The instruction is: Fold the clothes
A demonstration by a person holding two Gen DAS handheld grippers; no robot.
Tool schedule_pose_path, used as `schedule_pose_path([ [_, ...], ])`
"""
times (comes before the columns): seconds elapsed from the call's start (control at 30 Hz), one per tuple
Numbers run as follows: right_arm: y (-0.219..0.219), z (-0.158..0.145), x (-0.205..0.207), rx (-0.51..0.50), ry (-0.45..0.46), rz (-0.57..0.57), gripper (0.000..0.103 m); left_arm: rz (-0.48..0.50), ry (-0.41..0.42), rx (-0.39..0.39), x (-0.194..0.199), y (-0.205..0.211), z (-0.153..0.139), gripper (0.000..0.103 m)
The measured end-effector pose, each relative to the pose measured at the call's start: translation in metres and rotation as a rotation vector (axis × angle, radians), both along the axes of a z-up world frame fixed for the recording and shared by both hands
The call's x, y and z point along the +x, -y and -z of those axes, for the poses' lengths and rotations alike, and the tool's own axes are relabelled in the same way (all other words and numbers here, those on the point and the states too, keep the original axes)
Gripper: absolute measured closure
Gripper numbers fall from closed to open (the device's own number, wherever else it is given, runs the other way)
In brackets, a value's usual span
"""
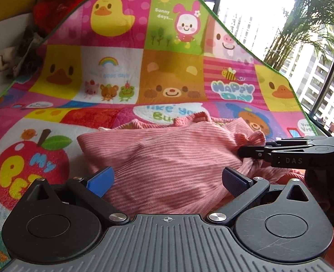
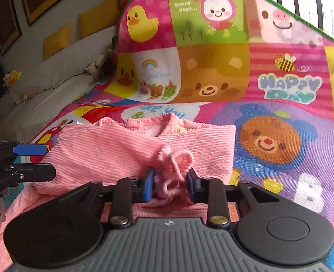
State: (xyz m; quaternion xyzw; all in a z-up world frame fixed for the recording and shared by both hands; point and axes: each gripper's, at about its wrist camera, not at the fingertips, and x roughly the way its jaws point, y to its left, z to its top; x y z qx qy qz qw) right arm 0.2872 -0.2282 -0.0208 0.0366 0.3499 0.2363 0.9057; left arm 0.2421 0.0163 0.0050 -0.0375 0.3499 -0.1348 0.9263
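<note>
A pink ribbed garment (image 1: 167,156) lies partly folded on the cartoon play mat (image 1: 112,72), its collar (image 2: 167,124) towards the far side. My left gripper (image 1: 168,181) hovers open over the garment's near part, one blue pad on each side of the cloth. In the right wrist view the left gripper (image 2: 37,161) stands at the garment's left edge. My right gripper (image 2: 171,185) is shut on a bunched cuff of the pink garment (image 2: 176,161). The left wrist view has the right gripper (image 1: 243,153) reaching in from the right, pinching the same bunch.
The mat's far part (image 2: 212,45) curves upward behind the garment. A grey sofa (image 2: 42,90) with yellow cushions (image 2: 56,40) and small plush toys (image 2: 11,77) lies to the left. A window (image 1: 314,68) and a palm plant (image 1: 303,22) are on the right.
</note>
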Motion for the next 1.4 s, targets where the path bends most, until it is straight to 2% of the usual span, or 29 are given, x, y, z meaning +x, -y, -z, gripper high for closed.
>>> schedule_pose_path([
  [0.07, -0.001, -0.005, 0.001, -0.015, 0.035, 0.006, 0.083, -0.003, -0.002, 0.001, 0.007, -0.001, 0.003, 0.0],
  [0.23, -0.001, -0.003, 0.008, -0.096, 0.044, 0.008, 0.081, -0.026, -0.031, 0.012, 0.021, -0.006, 0.017, 0.0],
  [0.33, -0.001, -0.001, 0.013, -0.145, 0.049, 0.01, 0.066, -0.025, -0.058, 0.0, 0.025, -0.01, 0.024, 0.0],
  [0.43, 0.002, -0.016, 0.008, -0.121, 0.097, 0.017, 0.056, -0.035, -0.046, -0.027, 0.025, -0.016, 0.016, 0.0],
  [0.57, 0.005, -0.039, -0.001, -0.068, 0.164, 0.014, 0.055, -0.021, -0.016, -0.102, 0.025, -0.019, 0.004, 0.0],
  [0.63, -0.002, -0.041, 0.0, -0.023, 0.14, -0.04, 0.056, 0.002, -0.032, -0.106, 0.028, -0.013, 0.009, 0.0],
  [0.7, -0.011, -0.032, 0.003, -0.015, 0.095, -0.071, 0.056, -0.005, -0.057, -0.072, 0.033, -0.007, 0.021, 0.0],
  [0.77, -0.023, -0.012, 0.008, -0.076, 0.046, -0.077, 0.056, -0.008, -0.055, -0.04, 0.034, -0.006, 0.026, 0.0],
  [0.83, -0.028, -0.004, 0.008, -0.113, 0.052, -0.084, 0.056, -0.01, -0.056, -0.047, 0.033, -0.012, 0.021, 0.0],
  [0.9, -0.028, -0.013, 0.007, -0.113, 0.067, -0.092, 0.057, -0.04, -0.029, -0.072, 0.032, -0.026, 0.009, 0.0],
  [0.97, -0.022, -0.029, 0.008, -0.083, 0.095, -0.092, 0.057, -0.096, 0.002, -0.056, 0.036, -0.04, 0.001, 0.0],
  [1.03, -0.02, -0.041, 0.016, -0.104, 0.136, -0.074, 0.057, -0.158, -0.015, -0.047, 0.047, -0.051, 0.002, 0.0],
  [1.13, -0.025, -0.042, 0.039, -0.13, 0.128, -0.05, 0.057, -0.193, -0.047, -0.039, 0.061, -0.057, 0.012, 0.0],
  [1.23, -0.038, -0.028, 0.065, -0.171, 0.101, -0.049, 0.057, -0.209, -0.058, -0.009, 0.069, -0.057, 0.022, 0.004],
  [1.27, -0.042, -0.024, 0.069, -0.184, 0.1, -0.049, 0.057, -0.212, -0.062, -0.002, 0.07, -0.057, 0.024, 0.009],
  [1.3, -0.045, -0.021, 0.073, -0.19, 0.1, -0.047, 0.057, -0.21, -0.065, -0.001, 0.07, -0.058, 0.025, 0.021],
  [1.4, -0.038, -0.019, 0.077, -0.166, 0.101, -0.025, 0.057, -0.191, -0.069, -0.007, 0.066, -0.064, 0.026, 0.025],
])
